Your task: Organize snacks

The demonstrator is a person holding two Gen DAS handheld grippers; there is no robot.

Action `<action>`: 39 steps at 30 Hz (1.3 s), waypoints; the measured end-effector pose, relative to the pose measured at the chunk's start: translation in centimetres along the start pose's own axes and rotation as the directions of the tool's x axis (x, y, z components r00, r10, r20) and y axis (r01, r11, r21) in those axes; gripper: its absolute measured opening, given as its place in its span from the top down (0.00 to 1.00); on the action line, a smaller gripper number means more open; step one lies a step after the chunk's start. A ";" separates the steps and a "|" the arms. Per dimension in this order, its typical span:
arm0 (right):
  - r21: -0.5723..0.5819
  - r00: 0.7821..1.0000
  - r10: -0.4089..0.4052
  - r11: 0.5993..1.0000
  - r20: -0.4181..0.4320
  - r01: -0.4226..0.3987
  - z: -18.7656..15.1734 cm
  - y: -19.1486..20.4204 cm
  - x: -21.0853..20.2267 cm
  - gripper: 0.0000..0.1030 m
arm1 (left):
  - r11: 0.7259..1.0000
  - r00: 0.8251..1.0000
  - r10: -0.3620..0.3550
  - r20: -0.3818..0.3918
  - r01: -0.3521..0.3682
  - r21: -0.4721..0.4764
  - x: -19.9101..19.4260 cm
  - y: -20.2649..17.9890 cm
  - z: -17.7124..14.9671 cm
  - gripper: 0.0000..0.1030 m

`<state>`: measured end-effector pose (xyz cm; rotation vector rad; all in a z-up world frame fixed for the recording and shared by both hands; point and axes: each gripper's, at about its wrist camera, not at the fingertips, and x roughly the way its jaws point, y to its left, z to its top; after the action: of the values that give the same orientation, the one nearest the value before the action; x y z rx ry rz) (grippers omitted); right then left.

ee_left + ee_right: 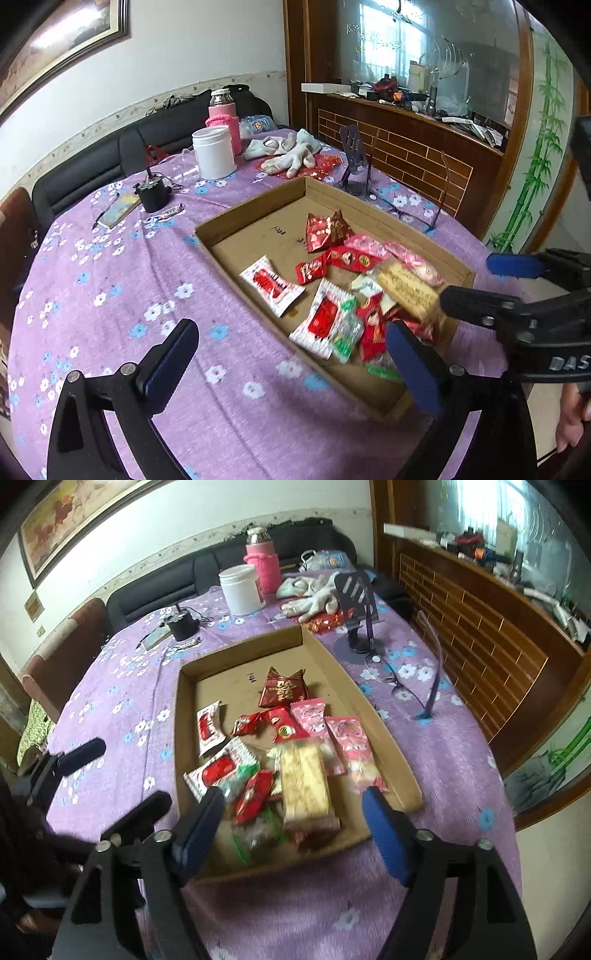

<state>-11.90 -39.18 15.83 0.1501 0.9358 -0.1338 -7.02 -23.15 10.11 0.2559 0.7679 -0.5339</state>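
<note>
Sorting stage: snack packets [280,760] are found heaped in the near half of the shallow cardboard box [334,672] on the purple floral tablecloth [122,716].
Topmost item: a long pale biscuit pack [304,786] is laid over red wrappers, beside two pink packets [332,738].
Right gripper [293,825]: fingers are spread wide above the heap; nothing is pinched.
Left gripper [295,363]: fingers are likewise spread, empty, over the box's near wall.
Recommended handling: packets are best taken singly, from the top, by an edge.
Surroundings: a white jar [242,589] and gloves [314,598] are left beyond the box.
</note>
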 end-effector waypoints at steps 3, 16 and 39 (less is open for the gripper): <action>-0.017 0.999 -0.006 1.000 0.039 0.007 -1.1 0.6 -1.3 0.19 | 0.999 0.998 -0.047 -0.034 0.047 -0.002 -0.6 0.4 -0.6 0.01; 0.059 0.997 -0.035 0.998 0.070 0.031 -2.8 1.2 -2.7 0.19 | 0.999 0.999 -0.009 -0.032 0.010 0.034 -3.5 1.2 -1.2 0.01; 0.083 0.994 -0.086 0.993 0.069 0.080 -2.4 0.8 -2.5 0.19 | 0.994 0.993 0.102 -0.056 -0.099 0.051 -3.1 1.3 -1.4 0.01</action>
<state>-15.13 -37.83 16.53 0.1793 0.8653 -0.2524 -8.96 -20.35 11.42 0.3540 0.7951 -0.4519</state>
